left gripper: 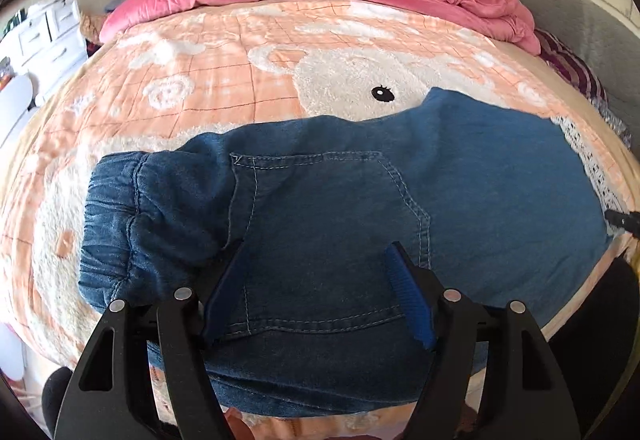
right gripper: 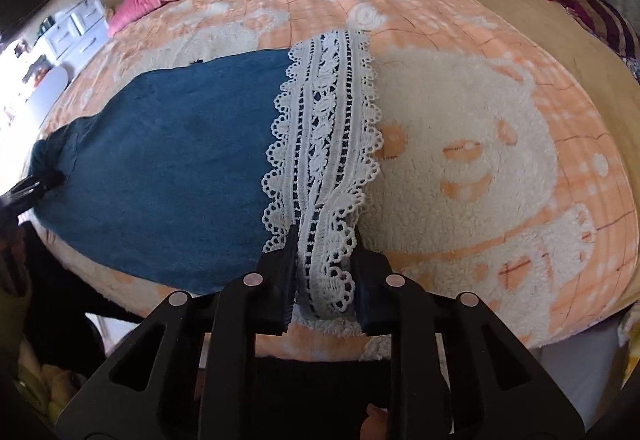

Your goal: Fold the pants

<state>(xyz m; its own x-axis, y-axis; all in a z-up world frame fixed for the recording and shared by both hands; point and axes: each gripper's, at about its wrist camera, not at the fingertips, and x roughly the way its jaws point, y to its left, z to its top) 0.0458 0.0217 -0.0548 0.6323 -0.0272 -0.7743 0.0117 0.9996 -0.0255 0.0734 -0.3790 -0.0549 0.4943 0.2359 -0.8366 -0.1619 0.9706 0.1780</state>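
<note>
Both tongs work the denim pants (left gripper: pixel 340 208), which lie flat across the bed's peach bear blanket (left gripper: pixel 200 80). Left tongs (left gripper: pixel 316 280) gape wide over the back pocket beside the elastic waistband (left gripper: pixel 116 224), gripping nothing. Right tongs (right gripper: pixel 326 260) stand narrowly parted around the white lace hem (right gripper: pixel 324 144) at the far end from that waistband, likely to lift it for folding.

The pants (left gripper: pixel 320 200) are blue denim, lying flat and stretched sideways across the bed, already doubled so one leg lies on the other. The gathered elastic waistband (left gripper: pixel 116 224) sits ahead and to the left of the left claw (left gripper: pixel 318 292), and a stitched patch pocket (left gripper: pixel 328 224) lies straight ahead of that claw, between its spread fingers. The leg runs off to its right. A wide band of white scalloped lace (right gripper: pixel 324 148) trims the cuff; its near end lies between the fingers of the right claw (right gripper: pixel 326 276), with the denim spreading away to that claw's left.
</note>
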